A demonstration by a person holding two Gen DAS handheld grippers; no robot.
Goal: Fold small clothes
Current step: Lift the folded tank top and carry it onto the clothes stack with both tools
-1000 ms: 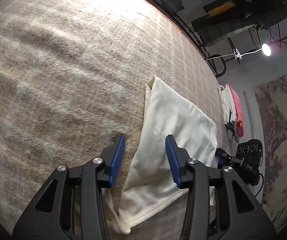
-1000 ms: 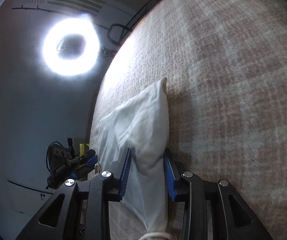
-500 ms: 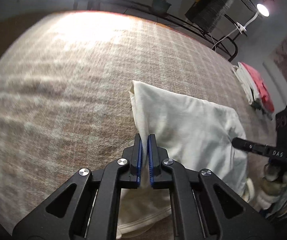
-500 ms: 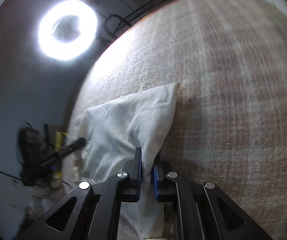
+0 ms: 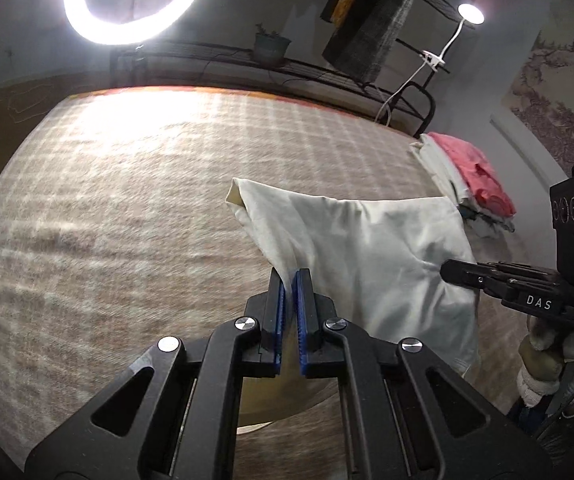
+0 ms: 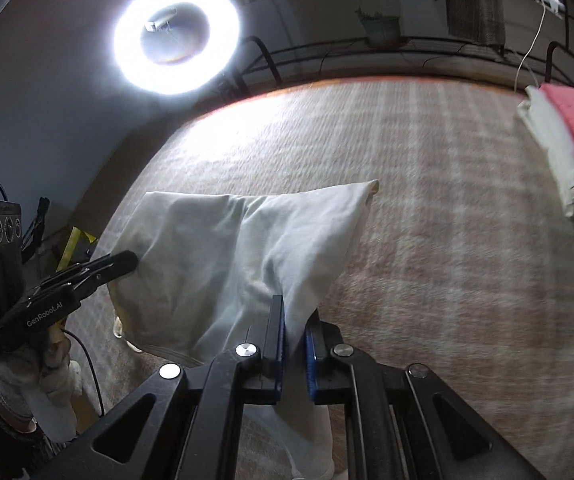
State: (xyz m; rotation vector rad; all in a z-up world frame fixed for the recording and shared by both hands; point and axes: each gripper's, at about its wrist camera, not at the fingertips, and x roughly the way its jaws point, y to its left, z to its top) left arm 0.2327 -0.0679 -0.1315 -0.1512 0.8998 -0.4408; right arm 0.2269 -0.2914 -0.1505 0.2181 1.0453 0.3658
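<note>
Plaid blanket (image 5: 127,208) beneath; left gripper (image 5: 289,280) and right gripper (image 6: 295,320) are each pinching the cream garment (image 5: 367,256), lifting it mid-fold; folded stack (image 5: 467,176) is waiting beyond.

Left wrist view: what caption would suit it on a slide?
Left gripper shut on a cream cotton garment lifted above the beige checked blanket.

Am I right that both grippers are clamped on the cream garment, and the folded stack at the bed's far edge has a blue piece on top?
Not quite: the top piece of the stack is pink-red, as the left wrist view shows. Both the left gripper and right gripper do clamp the cream garment.
</note>
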